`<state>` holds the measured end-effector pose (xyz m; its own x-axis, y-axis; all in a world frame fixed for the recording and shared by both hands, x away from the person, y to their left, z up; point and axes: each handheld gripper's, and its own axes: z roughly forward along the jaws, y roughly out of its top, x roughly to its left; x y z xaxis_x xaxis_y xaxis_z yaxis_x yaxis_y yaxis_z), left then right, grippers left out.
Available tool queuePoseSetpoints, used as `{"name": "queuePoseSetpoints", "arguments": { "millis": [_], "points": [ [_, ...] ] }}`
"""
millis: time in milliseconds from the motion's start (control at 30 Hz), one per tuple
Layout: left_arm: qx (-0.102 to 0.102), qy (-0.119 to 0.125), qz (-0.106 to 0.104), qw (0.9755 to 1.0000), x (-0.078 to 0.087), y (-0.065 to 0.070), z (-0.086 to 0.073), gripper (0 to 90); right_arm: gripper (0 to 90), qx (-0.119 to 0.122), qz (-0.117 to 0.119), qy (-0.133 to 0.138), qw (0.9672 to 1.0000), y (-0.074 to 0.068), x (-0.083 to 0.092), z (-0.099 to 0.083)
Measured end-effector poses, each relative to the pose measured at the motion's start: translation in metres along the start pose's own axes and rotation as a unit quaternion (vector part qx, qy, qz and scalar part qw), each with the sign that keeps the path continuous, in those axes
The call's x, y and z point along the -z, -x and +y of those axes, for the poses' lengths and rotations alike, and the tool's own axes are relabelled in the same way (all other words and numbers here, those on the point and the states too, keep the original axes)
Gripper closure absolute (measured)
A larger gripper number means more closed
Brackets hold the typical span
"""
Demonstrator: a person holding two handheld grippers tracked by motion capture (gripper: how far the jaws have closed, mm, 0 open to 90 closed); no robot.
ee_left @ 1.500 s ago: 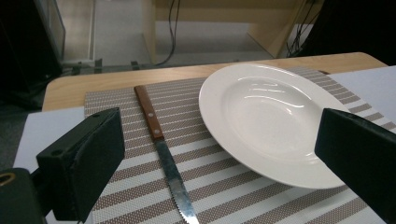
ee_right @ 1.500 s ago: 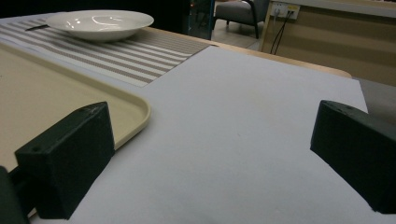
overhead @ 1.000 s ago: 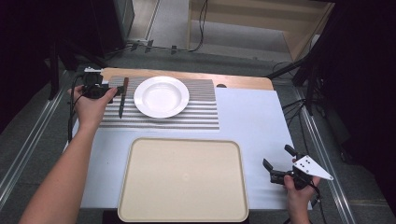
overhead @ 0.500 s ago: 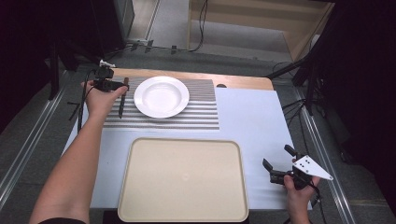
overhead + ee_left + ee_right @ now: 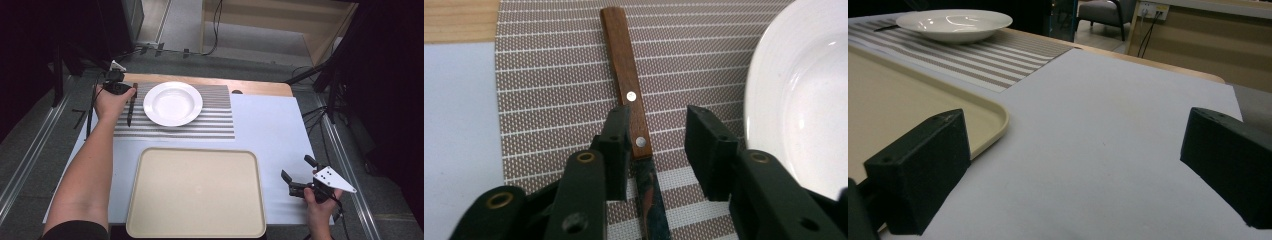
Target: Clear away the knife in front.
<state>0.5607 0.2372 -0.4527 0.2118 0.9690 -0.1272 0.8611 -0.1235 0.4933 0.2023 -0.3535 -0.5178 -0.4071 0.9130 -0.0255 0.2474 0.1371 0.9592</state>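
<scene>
Holding your left gripper (image 5: 658,152) spread over a knife (image 5: 626,92) lying on the striped mat (image 5: 210,122) beside the white plate (image 5: 172,103), you are resting your right gripper (image 5: 296,175), also spread, near the tray (image 5: 195,192).

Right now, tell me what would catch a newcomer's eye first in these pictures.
The round white ceramic plate stands out on the brown-and-white striped placemat at the far left of the table. Just left of it, the left gripper hangs open over a wooden-handled knife, its jaws either side of the handle. Nearer the person lies a large, bare beige tray, with the right gripper open to its right.
</scene>
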Motion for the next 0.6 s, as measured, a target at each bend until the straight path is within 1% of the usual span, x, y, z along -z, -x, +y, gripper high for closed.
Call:
{"name": "queuePoseSetpoints", "arguments": {
  "millis": [100,167,300,400,500,600],
  "points": [
    [-0.002,-0.012,0.011,0.9999,-0.005,0.001,0.0,66.1,0.0,0.0,0.0,0.0,1.0,0.0,0.0,0.0],
    [0.004,-0.013,0.013,0.9998,-0.007,0.0,-0.001,67.6,0.0,-0.001,0.001,0.0,1.0,0.0,0.0,0.0],
    [0.009,-0.01,0.017,0.9998,-0.009,0.0,-0.001,69.3,0.0,-0.002,0.001,0.0,1.0,0.0,0.0,0.0],
    [0.01,-0.007,0.026,0.9996,-0.01,0.0,0.0,70.4,0.0,-0.002,0.0,0.0,1.0,0.0,0.0,0.0],
    [0.011,-0.012,0.025,0.9996,-0.014,-0.001,-0.001,71.4,0.0,-0.004,0.001,-0.001,1.0,0.001,0.0,0.0],
    [0.012,-0.015,0.033,0.9993,-0.018,0.0,-0.003,72.9,0.0,-0.01,0.001,0.002,0.9999,0.002,0.0,0.0]
  ]
}}
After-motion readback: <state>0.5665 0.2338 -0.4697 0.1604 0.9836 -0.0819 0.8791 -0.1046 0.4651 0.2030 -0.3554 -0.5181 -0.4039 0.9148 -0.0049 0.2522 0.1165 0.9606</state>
